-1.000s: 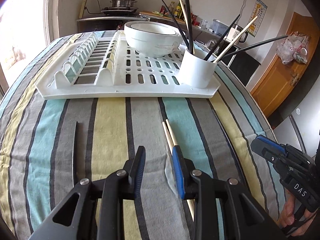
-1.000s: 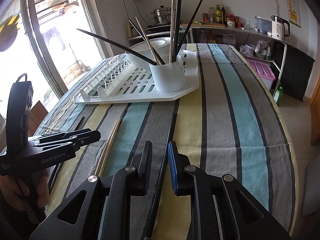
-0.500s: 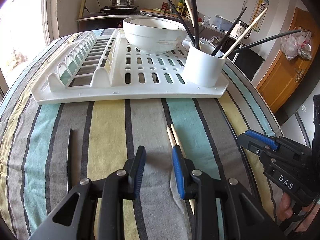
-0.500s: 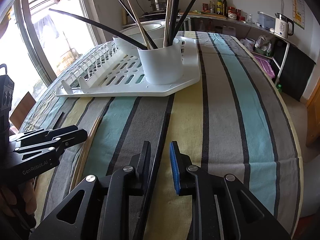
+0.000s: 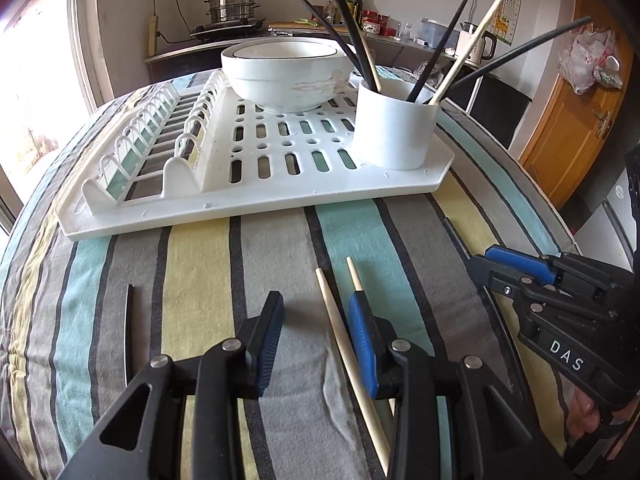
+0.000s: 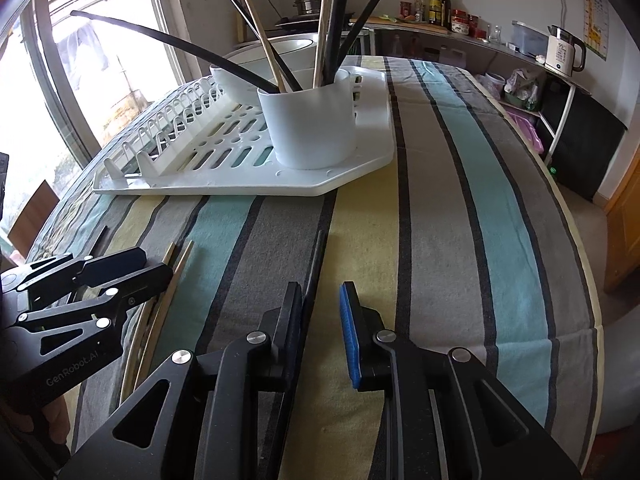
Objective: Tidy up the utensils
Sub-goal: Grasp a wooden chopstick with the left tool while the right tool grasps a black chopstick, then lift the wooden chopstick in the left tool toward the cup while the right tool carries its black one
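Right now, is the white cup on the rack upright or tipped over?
Upright: the white cup stands flat on the rack, and the chopsticks stick up out of it.

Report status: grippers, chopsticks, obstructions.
Left gripper opening over wooden chopsticks. Right gripper open, black chopstick between jaws. Nothing in the way.

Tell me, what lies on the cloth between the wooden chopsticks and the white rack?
Nothing: in the left wrist view only bare striped tablecloth separates the wooden chopsticks from the white rack.

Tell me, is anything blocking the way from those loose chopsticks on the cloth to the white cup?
Nothing visible. The wooden chopsticks lie on bare striped cloth; only the rack's low rim lies before the white cup, whose top is open apart from chopsticks already inside.
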A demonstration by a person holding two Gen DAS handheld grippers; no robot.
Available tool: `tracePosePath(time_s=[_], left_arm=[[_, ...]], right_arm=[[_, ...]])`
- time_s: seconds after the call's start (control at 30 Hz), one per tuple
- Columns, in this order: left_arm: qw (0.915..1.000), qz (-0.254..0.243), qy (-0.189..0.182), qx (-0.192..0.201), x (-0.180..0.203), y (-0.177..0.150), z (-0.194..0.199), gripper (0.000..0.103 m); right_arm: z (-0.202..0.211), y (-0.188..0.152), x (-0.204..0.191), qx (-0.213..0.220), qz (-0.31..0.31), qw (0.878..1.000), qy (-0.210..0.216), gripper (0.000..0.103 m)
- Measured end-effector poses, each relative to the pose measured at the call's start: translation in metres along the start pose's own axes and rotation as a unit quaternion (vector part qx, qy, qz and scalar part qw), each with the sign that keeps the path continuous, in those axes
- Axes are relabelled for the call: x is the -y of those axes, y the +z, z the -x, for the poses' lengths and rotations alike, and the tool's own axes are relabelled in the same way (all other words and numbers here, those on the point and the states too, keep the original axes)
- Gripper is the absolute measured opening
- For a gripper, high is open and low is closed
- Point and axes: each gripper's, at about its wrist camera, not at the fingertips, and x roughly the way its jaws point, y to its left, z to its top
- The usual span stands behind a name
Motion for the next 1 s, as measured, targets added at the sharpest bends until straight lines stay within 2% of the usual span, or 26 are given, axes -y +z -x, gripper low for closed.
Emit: tracePosePath(time_s=[0.1, 0.2, 0.37, 0.7, 0.77, 0.8, 0.83, 1.0], left_arm=[[1.0000, 0.001, -0.001, 0.004, -0.002, -0.001, 0.001, 0.035], [0.9997, -0.011, 0.021, 0.004, 0.004, -0.001, 0.000, 0.033], [0.9991, -0.035, 0.024, 0.002, 0.012, 0.002, -0.003, 0.009], [0.9990, -0.044, 0.009, -0.009, 0.005, 0.008, -0.006, 0.006], [0.9990, -0.043, 0.003, -0.010, 0.002, 0.010, -0.007, 0.006], [0.9990, -0.043, 0.001, -0.011, 0.001, 0.010, -0.007, 0.006], [0.9990, -0.043, 0.000, -0.011, 0.001, 0.010, -0.007, 0.006], [0.9992, -0.037, -0.009, -0.007, -0.005, 0.010, -0.002, 0.006]], right_arm=[[0.000, 0.001, 0.000, -0.002, 0.001, 1.000, -0.002, 0.020], [-0.002, 0.002, -0.003, -0.004, 0.004, 1.000, -0.010, 0.020], [-0.006, 0.009, -0.003, -0.014, 0.009, 1.000, -0.017, 0.020], [-0.019, 0.027, -0.005, -0.036, 0.024, 0.999, -0.033, 0.020], [-0.019, 0.027, -0.005, -0.034, 0.023, 0.999, -0.030, 0.015], [-0.019, 0.027, -0.006, -0.034, 0.023, 0.999, -0.029, 0.008], [-0.019, 0.027, -0.006, -0.034, 0.023, 0.999, -0.029, 0.006], [-0.014, 0.028, -0.004, -0.031, 0.014, 0.999, -0.010, 0.005]])
